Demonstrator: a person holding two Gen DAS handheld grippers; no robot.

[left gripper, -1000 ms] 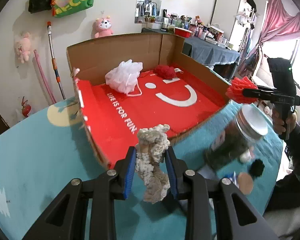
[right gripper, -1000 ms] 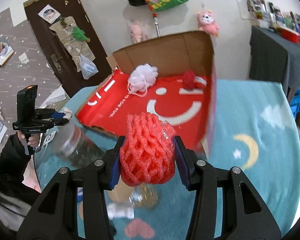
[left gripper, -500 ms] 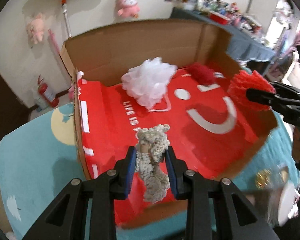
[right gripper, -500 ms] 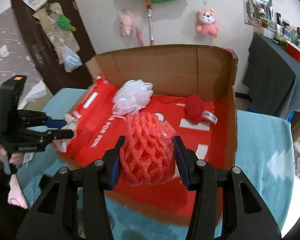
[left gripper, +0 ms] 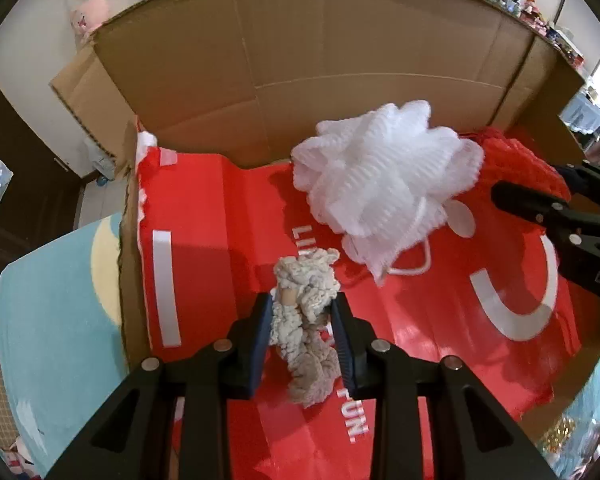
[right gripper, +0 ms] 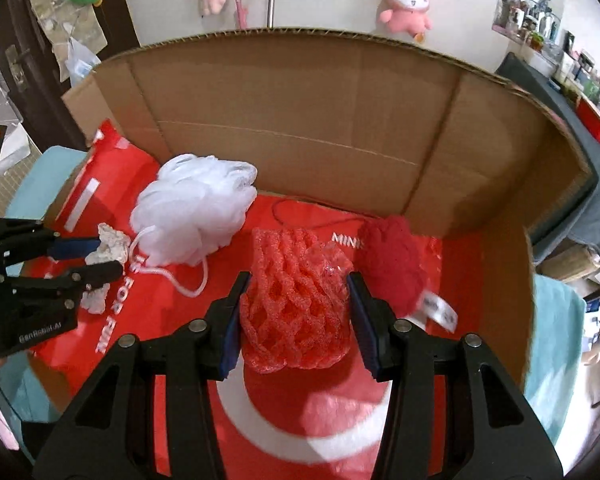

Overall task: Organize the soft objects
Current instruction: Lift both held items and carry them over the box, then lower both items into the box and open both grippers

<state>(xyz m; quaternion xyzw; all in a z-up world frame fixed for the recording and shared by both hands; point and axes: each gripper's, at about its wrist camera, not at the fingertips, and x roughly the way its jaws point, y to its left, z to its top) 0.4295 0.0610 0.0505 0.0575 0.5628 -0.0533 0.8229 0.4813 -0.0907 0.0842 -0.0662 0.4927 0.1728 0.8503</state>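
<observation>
The left black plastic two-finger gripper has 2 angular arms with triangular cut-outs, 4 silver round screws and blue ribbed pads. The right black plastic two-finger gripper matches: 4 silver screws, blue pads.

- The left gripper, with its beige yarn bundle, now hangs over the box's red floor, no longer over the blue table.
- The right gripper, with its red foam net, is now inside the box too, near the white pouf.
</observation>
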